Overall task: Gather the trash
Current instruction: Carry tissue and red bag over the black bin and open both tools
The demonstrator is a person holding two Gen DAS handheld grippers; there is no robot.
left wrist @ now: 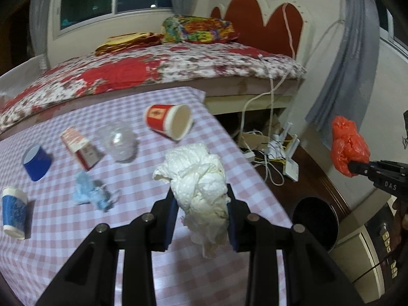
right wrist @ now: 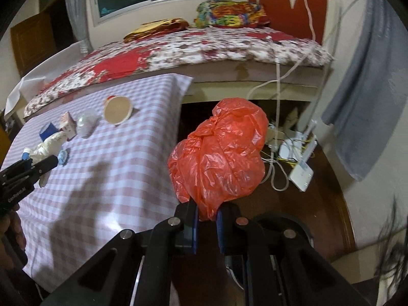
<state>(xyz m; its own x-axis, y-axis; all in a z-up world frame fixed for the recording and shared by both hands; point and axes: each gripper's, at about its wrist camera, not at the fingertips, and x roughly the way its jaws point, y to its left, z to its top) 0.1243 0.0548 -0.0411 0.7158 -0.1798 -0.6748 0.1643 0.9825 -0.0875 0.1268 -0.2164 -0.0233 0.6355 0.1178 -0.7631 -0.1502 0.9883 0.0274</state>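
Note:
My left gripper (left wrist: 201, 199) is shut on a crumpled white paper towel (left wrist: 199, 178) and holds it above the checkered table (left wrist: 127, 229). My right gripper (right wrist: 207, 210) is shut on a crumpled orange plastic bag (right wrist: 219, 153), held off the table's right edge above a black bin (right wrist: 280, 223). The bin also shows in the left wrist view (left wrist: 315, 219). On the table lie a red paper cup (left wrist: 168, 121) on its side, a clear plastic wad (left wrist: 118, 142), a red-white carton (left wrist: 81, 148), a blue cup (left wrist: 37, 162), a blue-white cup (left wrist: 14, 213) and a blue wrapper (left wrist: 89, 193).
A bed (left wrist: 153, 68) with a floral cover stands behind the table. A white router (right wrist: 301, 170) and cables (right wrist: 275, 117) lie on the dark wooden floor to the right. A grey curtain (right wrist: 369, 102) hangs at the far right.

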